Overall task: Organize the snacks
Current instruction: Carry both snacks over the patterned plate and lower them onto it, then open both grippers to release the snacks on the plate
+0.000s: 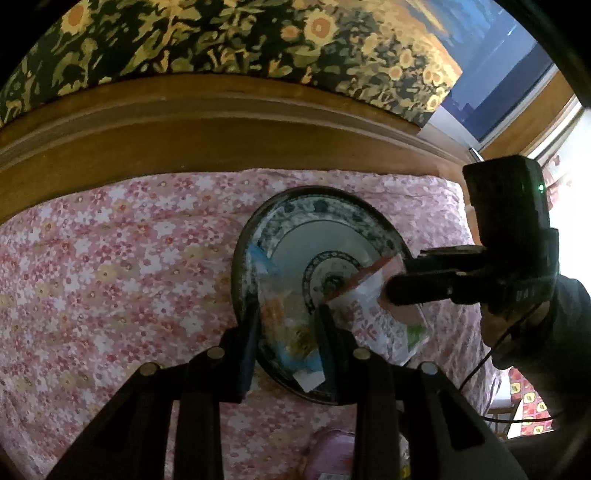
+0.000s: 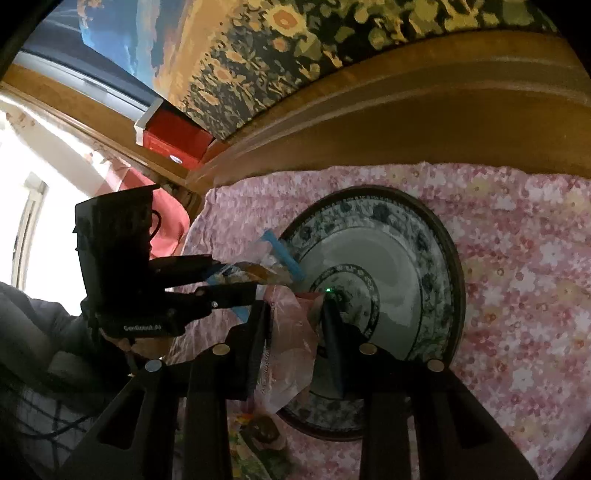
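A blue-and-white patterned plate point(image 1: 332, 218) point(image 2: 406, 236) lies on the pink floral cloth. My left gripper point(image 1: 288, 314) is shut on a clear snack bag with blue trim point(image 1: 291, 332) and holds it over the plate's left part; the bag also shows in the right wrist view point(image 2: 273, 258). My right gripper point(image 2: 293, 306) is shut on a pink-and-white snack packet point(image 2: 291, 347) at the plate's near left edge. In the left wrist view the right gripper point(image 1: 388, 291) comes in from the right, holding that packet point(image 1: 373, 325). In the right wrist view the left gripper point(image 2: 243, 277) comes in from the left.
A wooden headboard point(image 1: 221, 129) and a sunflower painting point(image 1: 221, 33) stand behind the cloth point(image 1: 110, 277). A pink packet point(image 1: 328, 458) lies near the front edge. More snack packets point(image 2: 258, 432) lie below the plate. A red box point(image 2: 173, 140) sits on the ledge.
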{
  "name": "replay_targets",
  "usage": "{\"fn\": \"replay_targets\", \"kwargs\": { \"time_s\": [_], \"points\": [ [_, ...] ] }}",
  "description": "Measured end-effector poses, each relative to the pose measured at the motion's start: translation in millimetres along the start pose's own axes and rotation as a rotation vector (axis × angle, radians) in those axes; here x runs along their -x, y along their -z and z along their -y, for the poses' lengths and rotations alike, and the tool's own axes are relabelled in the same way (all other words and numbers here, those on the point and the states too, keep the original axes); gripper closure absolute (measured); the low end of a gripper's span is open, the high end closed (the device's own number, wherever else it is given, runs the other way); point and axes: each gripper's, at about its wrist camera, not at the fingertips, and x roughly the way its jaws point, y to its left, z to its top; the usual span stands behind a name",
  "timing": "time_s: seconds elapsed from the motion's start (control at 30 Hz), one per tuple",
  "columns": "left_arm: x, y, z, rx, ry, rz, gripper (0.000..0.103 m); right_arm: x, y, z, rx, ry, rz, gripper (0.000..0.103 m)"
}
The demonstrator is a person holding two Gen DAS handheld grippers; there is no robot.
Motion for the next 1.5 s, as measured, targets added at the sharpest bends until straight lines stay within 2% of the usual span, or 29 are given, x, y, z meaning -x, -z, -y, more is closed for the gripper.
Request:
{"fn": "replay_targets", "kwargs": {
  "time_s": [0.2,0.23,0.27,0.3,0.33,0.5,0.63,0.8,0.9,1.0,1.1,1.17,1.23,1.5],
  "points": [
    [2,-1,-3,0.005,-0.014,-0.004,0.069,1,5,11,-0.012,0.014,-0.04,0.069],
    [3,-1,-2,0.005,-0.016,-0.003,0.066,1,5,12,-0.013,0.022,-0.048,0.069],
    [4,-1,-1,0.005,-0.021,0.0,0.058,0,5,12,-0.009,0.022,-0.05,0.067],
    [6,-2,-1,0.007,-0.034,0.007,0.052,0,5,11,0.001,0.035,-0.051,0.063],
    [7,-2,-1,0.008,-0.048,0.012,0.044,-1,5,10,0.01,0.055,-0.052,0.053],
    [14,-2,-12,0.044,-0.074,0.024,0.041,-2,5,7,0.021,0.053,-0.041,0.041],
    [16,1,-23,0.072,-0.092,0.022,0.041,-3,4,6,0.031,0.067,-0.049,0.037],
    [22,5,-31,0.088,-0.109,0.028,0.04,-3,3,2,0.038,0.096,-0.047,0.027],
    [23,6,-34,0.093,-0.117,0.03,0.034,-2,4,-1,0.044,0.104,-0.045,0.021],
    [25,6,-33,0.09,-0.119,0.032,0.031,0,5,-3,0.049,0.115,-0.04,0.02],
    [27,6,-34,0.081,-0.126,0.031,0.024,3,6,-5,0.047,0.126,-0.026,0.019],
    [30,5,-33,0.078,-0.146,0.049,0.01,5,7,-6,0.046,0.134,-0.018,0.018],
    [37,5,-33,0.072,-0.157,0.09,0.005,7,9,-9,0.046,0.143,-0.01,0.018],
    [48,6,-34,0.057,-0.152,0.102,0.005,25,17,-28,0.053,0.189,0.062,0.018]
  ]
}}
